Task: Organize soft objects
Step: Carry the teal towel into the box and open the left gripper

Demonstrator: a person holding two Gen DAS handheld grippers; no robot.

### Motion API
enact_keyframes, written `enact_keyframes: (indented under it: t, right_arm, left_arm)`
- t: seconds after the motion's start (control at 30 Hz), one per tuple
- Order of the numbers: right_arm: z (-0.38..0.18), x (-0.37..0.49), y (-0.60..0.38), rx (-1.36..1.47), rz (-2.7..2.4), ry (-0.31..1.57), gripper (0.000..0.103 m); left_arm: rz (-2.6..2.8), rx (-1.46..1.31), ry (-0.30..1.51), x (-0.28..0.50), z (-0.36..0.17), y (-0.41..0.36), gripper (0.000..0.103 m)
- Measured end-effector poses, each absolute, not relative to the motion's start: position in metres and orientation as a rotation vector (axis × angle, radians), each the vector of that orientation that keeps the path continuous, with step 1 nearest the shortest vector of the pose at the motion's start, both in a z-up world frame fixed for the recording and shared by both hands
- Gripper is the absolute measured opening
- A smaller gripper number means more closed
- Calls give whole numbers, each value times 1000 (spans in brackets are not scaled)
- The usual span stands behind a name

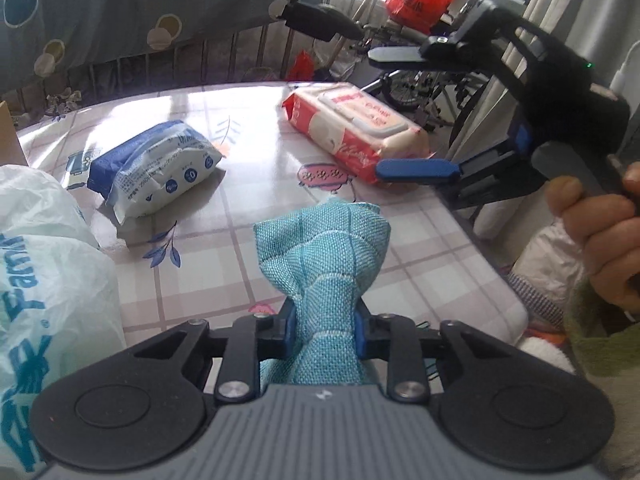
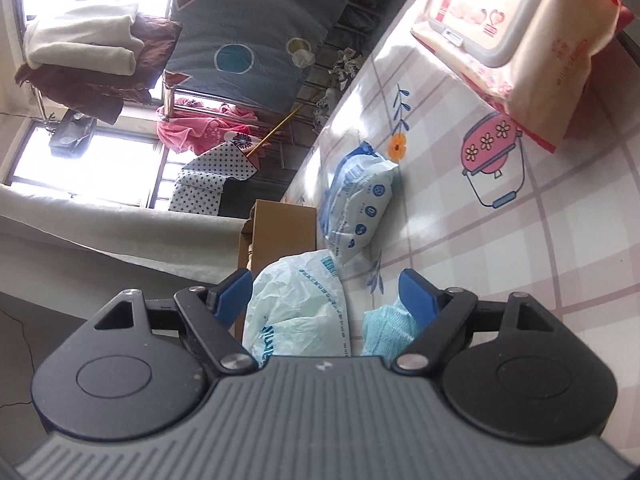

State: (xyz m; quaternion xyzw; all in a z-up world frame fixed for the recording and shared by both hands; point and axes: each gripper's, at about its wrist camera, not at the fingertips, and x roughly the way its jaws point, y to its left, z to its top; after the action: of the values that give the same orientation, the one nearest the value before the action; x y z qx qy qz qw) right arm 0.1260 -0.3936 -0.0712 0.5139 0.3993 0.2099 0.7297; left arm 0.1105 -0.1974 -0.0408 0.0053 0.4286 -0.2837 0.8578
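The left gripper (image 1: pixel 325 330) was clamped tight on the teal cloth (image 1: pixel 326 256), bunched above the table's near edge (image 1: pixel 460 264). The right gripper (image 2: pixel 326 296) stood wide, holding nothing; white plastic bag (image 2: pixel 298 312) just beyond.

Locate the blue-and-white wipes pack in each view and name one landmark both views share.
Left wrist view: the blue-and-white wipes pack lies left of centre on the checked tablecloth, beyond the white plastic bag.
Right wrist view: the pack sits at centre, just past the bag, beside the cardboard box.
Shared landmark: the red-and-cream wipes pack with the flip lid.
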Motion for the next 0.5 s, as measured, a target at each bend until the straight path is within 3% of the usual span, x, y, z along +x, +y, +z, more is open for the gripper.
enact_keyframes:
  t: [0.37, 0.5]
  right_arm:
    - [9, 147, -341, 1007, 538, 835, 81]
    - [14, 159, -314, 982, 570, 862, 81]
  left_arm:
    - [-370, -138, 559, 79, 91, -29, 28]
    - [-199, -128, 548, 92, 106, 38, 28]
